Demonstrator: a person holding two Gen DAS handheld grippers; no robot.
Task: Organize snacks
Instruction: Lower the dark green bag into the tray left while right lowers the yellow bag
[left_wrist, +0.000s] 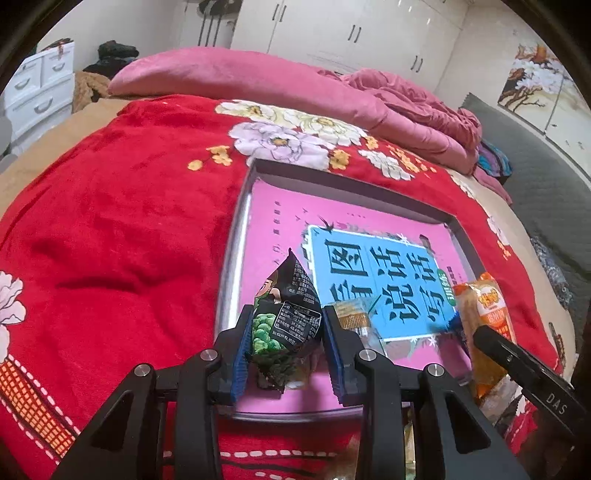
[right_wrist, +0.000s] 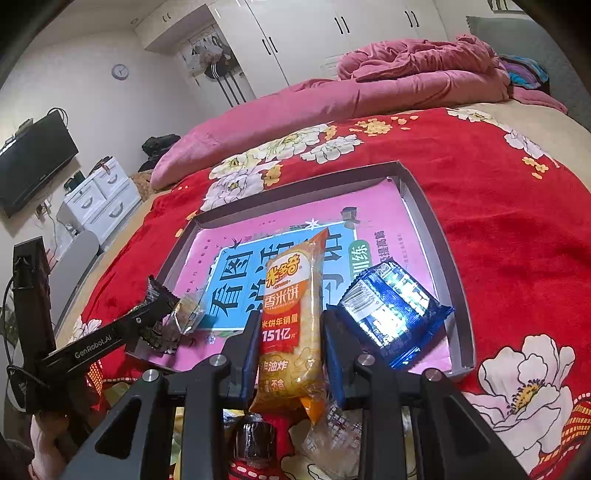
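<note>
My left gripper (left_wrist: 286, 321) is shut on a black and green pea snack packet (left_wrist: 286, 314), held upright over the near left corner of the shallow grey box tray (left_wrist: 236, 258), whose floor is pink and blue. A small clear-wrapped snack (left_wrist: 351, 317) lies just right of it in the tray. My right gripper (right_wrist: 291, 321) is shut on a long orange rice-cracker pack (right_wrist: 291, 295) above the tray's near edge (right_wrist: 436, 236). A shiny blue packet (right_wrist: 391, 314) rests in the tray's near right corner. The left gripper (right_wrist: 159, 310) also shows at the left of the right wrist view.
The tray sits on a red flowered bedspread (left_wrist: 129, 221). Loose wrapped snacks (right_wrist: 332, 432) lie on it under the right gripper. A pink quilt (left_wrist: 240, 81) is bunched along the far side of the bed. White drawers (right_wrist: 103, 199) and a wall screen (right_wrist: 33, 162) stand at the left.
</note>
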